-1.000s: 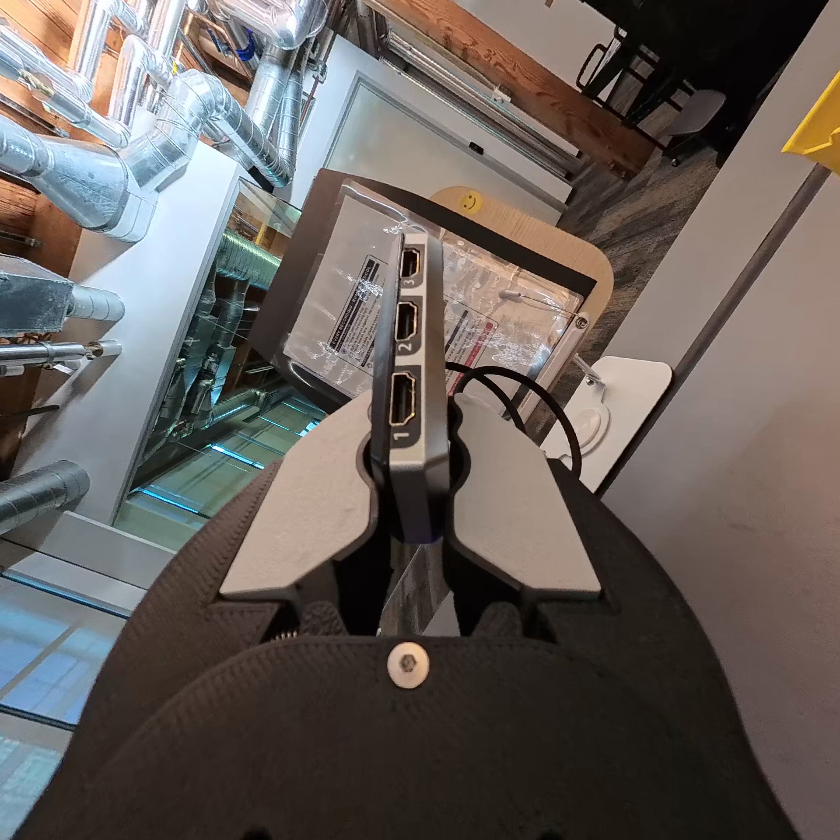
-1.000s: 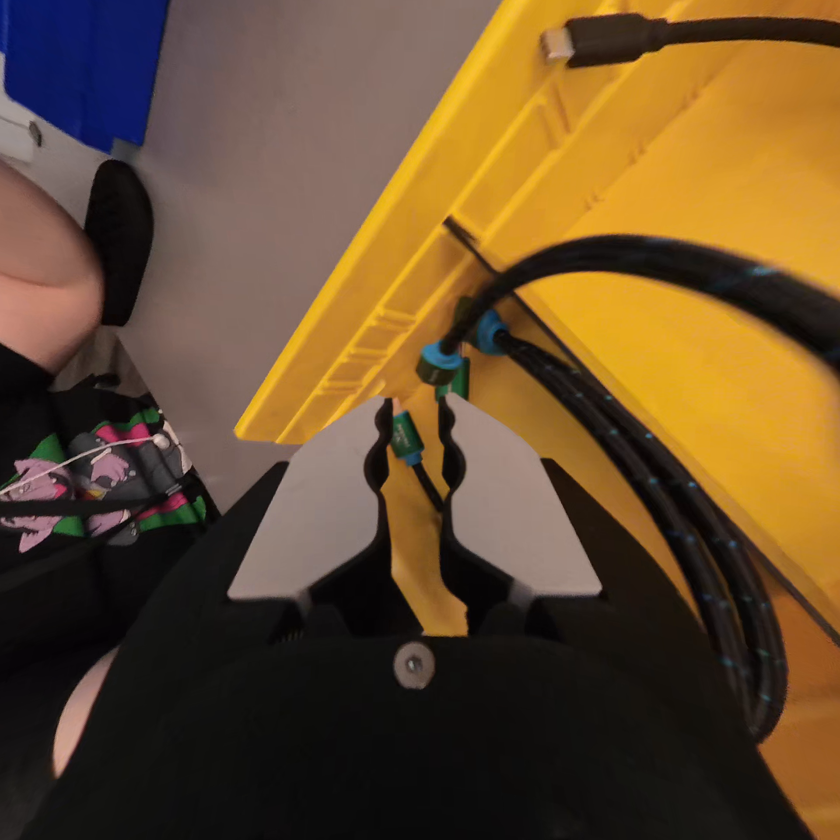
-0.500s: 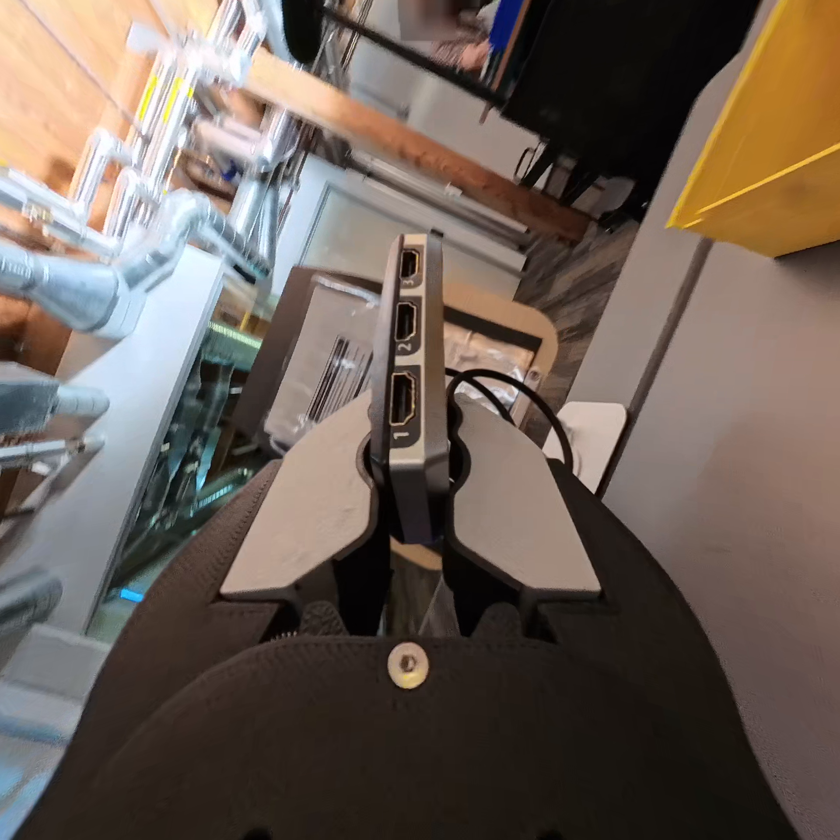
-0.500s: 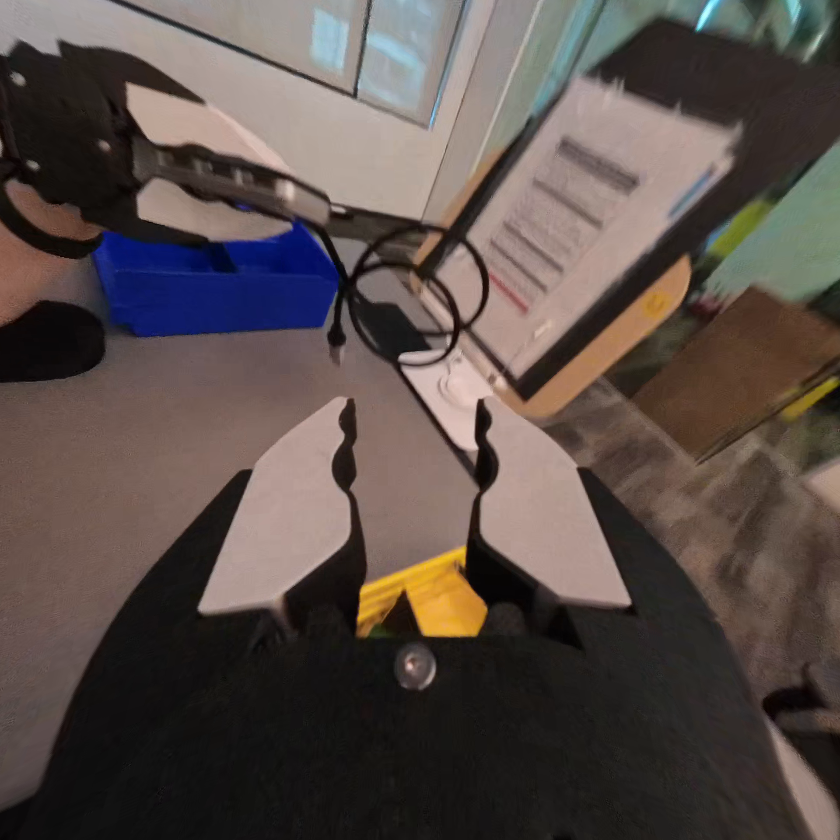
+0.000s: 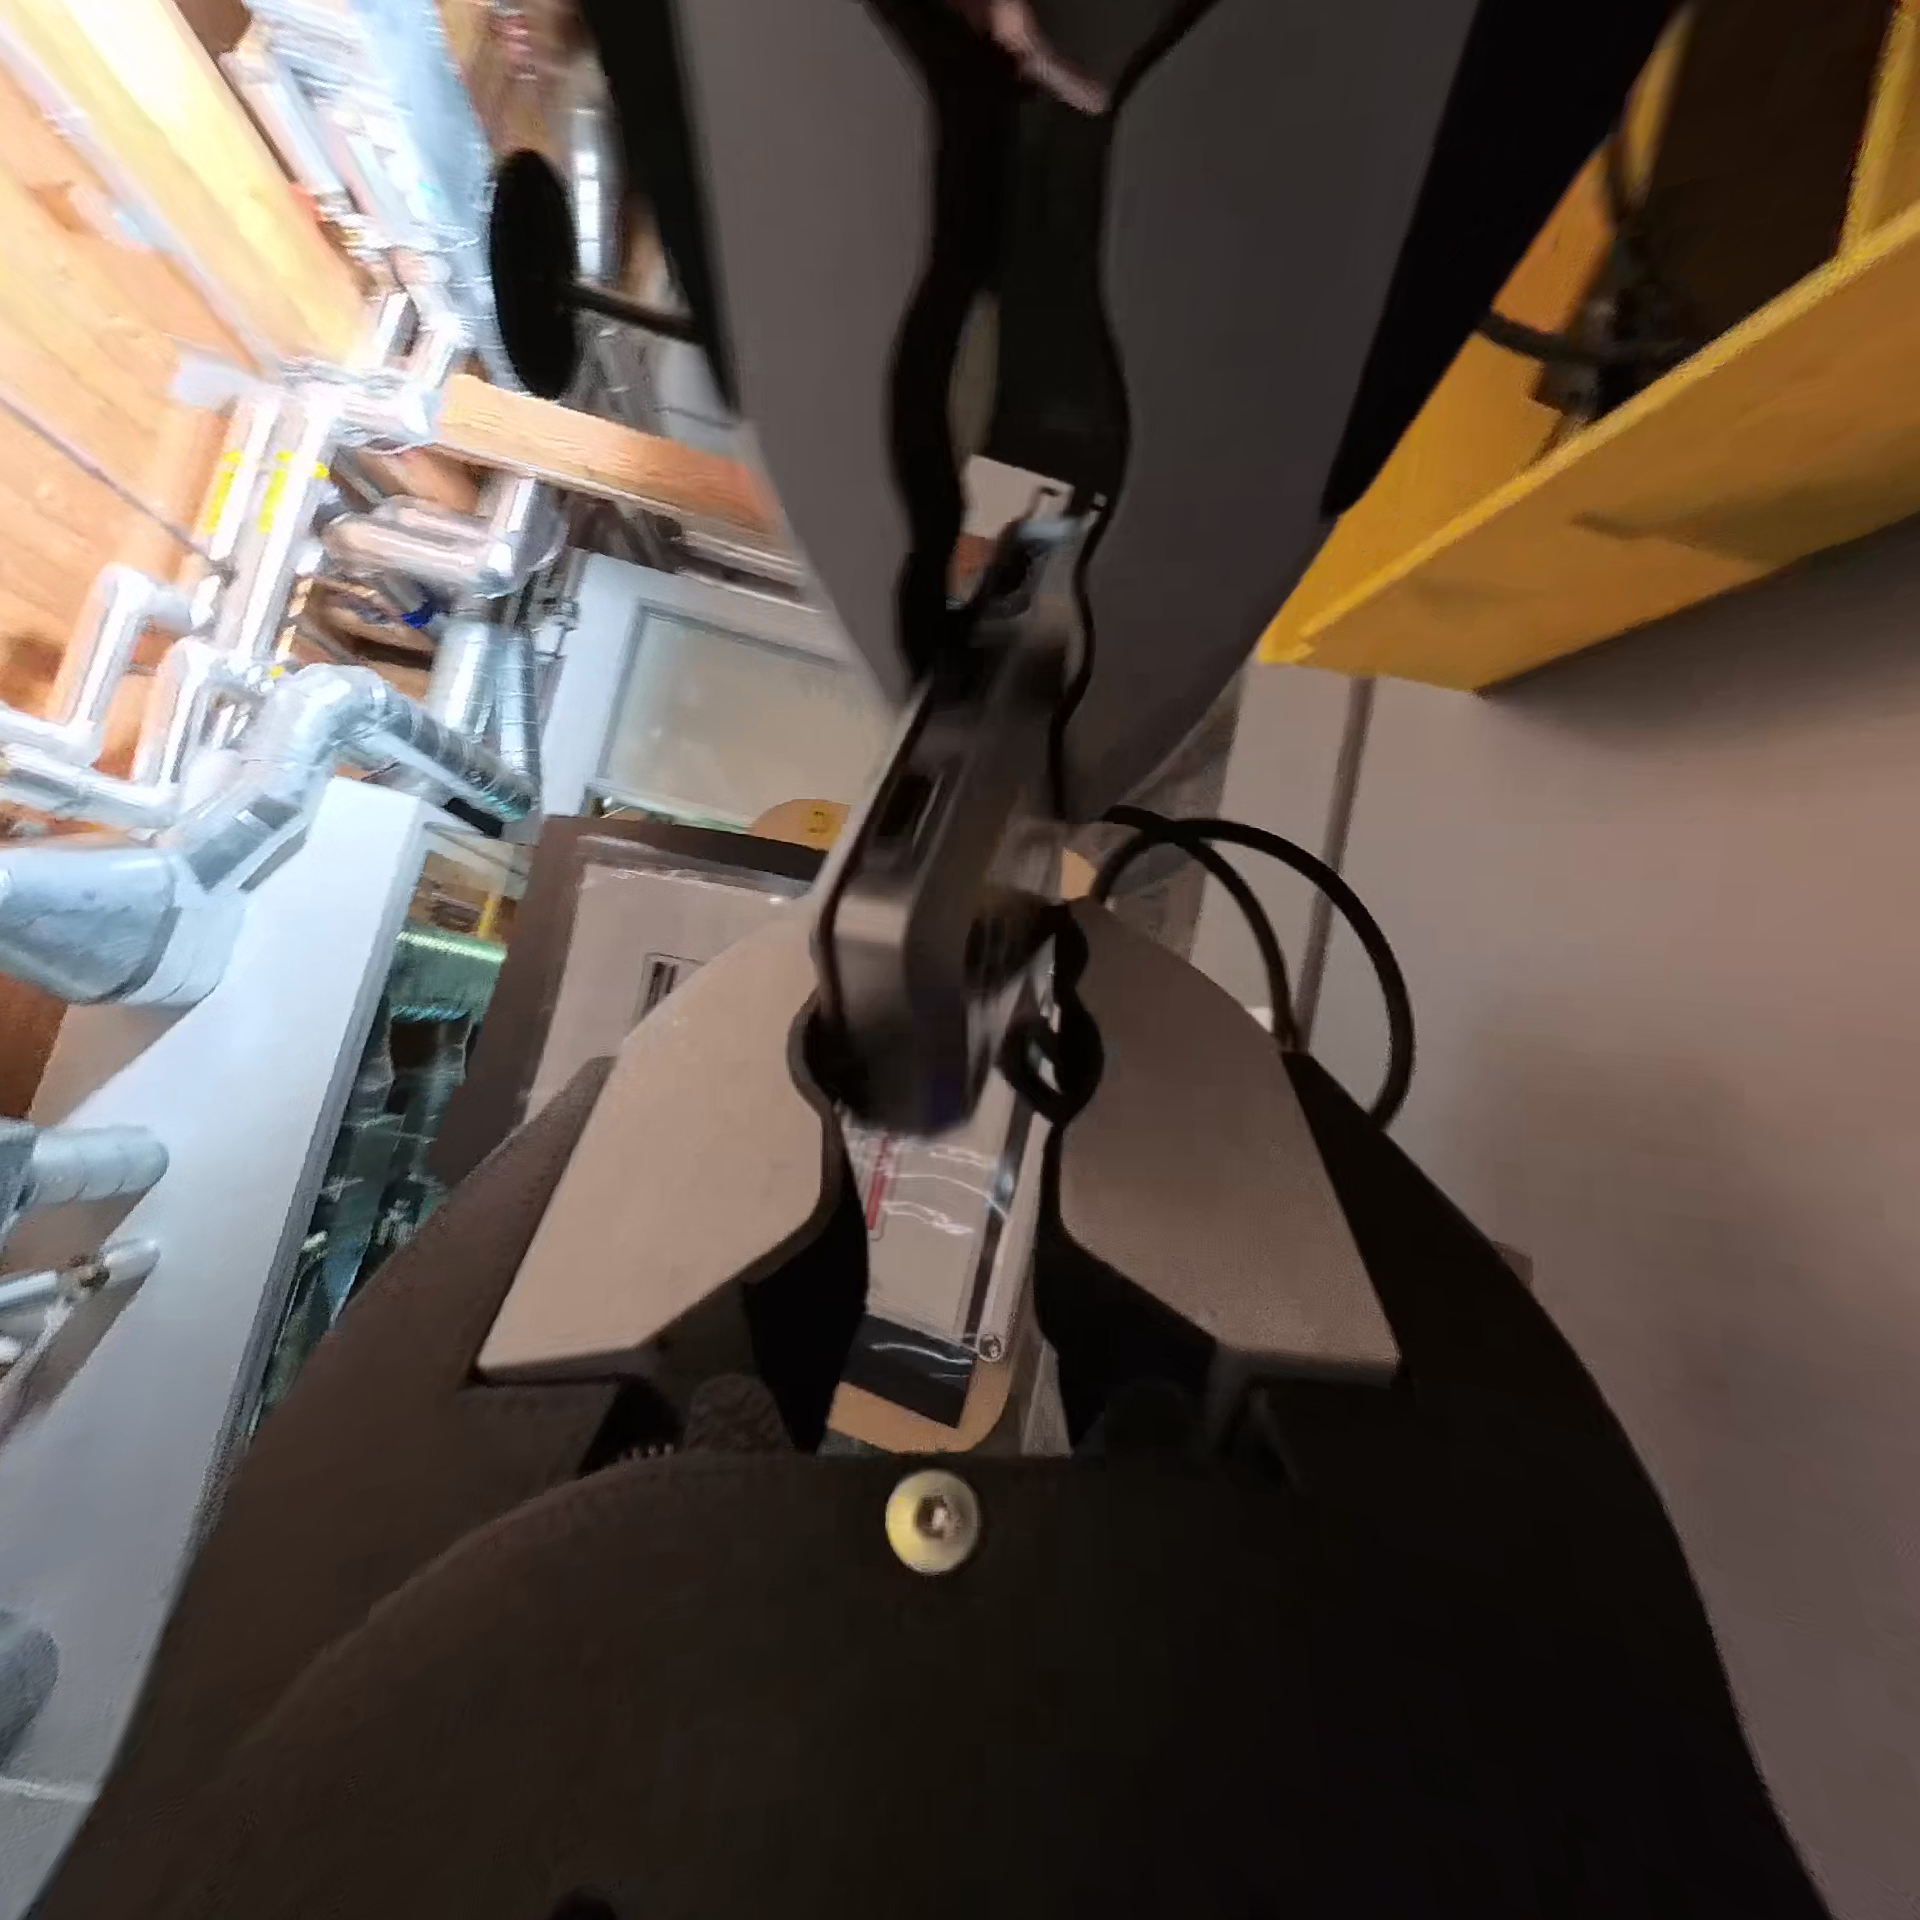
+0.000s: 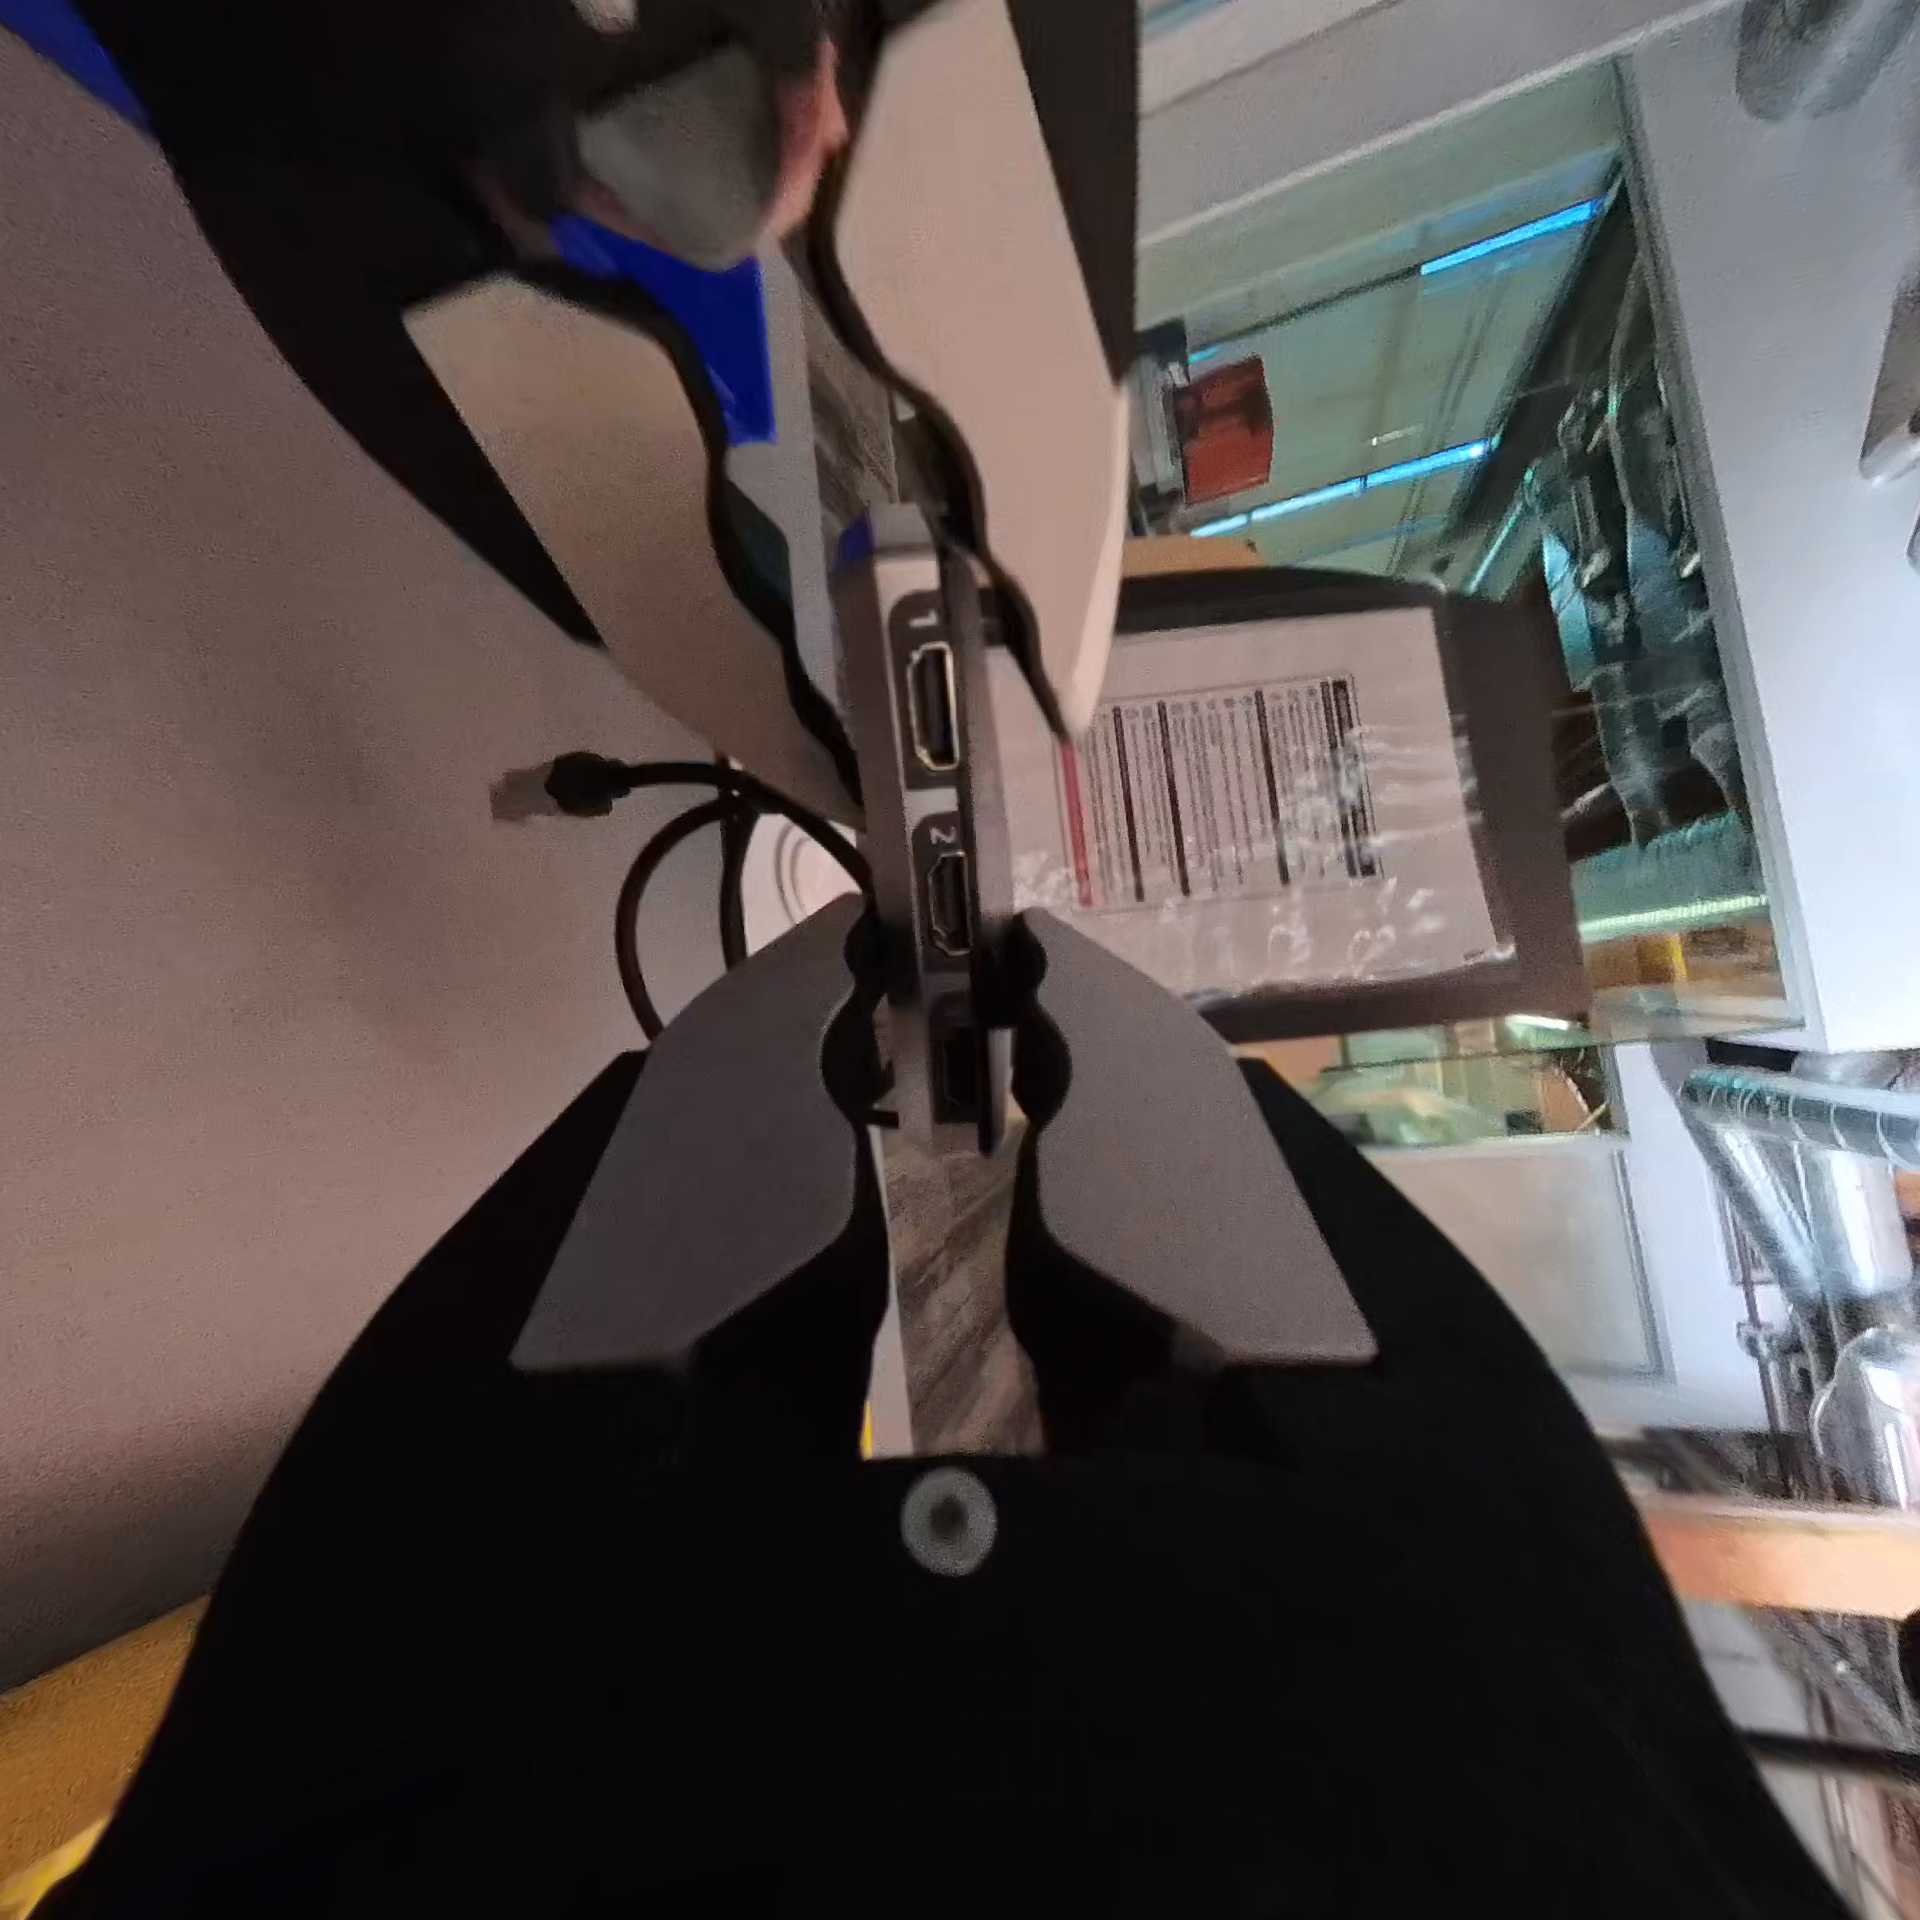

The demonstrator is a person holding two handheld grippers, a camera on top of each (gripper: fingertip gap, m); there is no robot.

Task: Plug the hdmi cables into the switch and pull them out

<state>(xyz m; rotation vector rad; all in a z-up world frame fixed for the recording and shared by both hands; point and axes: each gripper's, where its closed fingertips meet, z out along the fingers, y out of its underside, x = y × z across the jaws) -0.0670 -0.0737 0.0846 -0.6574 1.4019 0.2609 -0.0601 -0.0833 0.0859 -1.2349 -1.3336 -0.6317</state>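
Mostly blurred: switch (image 5: 914, 935) between both jaws.

We are looking at the switch (image 6: 940, 831), a slim grey slab standing on edge in mid-air, its long side running away from the right wrist camera. Its port face is showing three numbered sockets in a row on black labels, all empty. The near end is sitting between the tips of the right gripper (image 6: 940, 997), the far end between the fingers of the left gripper (image 6: 914, 582). In the left wrist view the switch (image 5: 925, 914) is blurring and tilting left. Its thin black cable (image 6: 675, 873) is looping off one side, its plug (image 6: 566, 784) dangling free above the grey tabletop.
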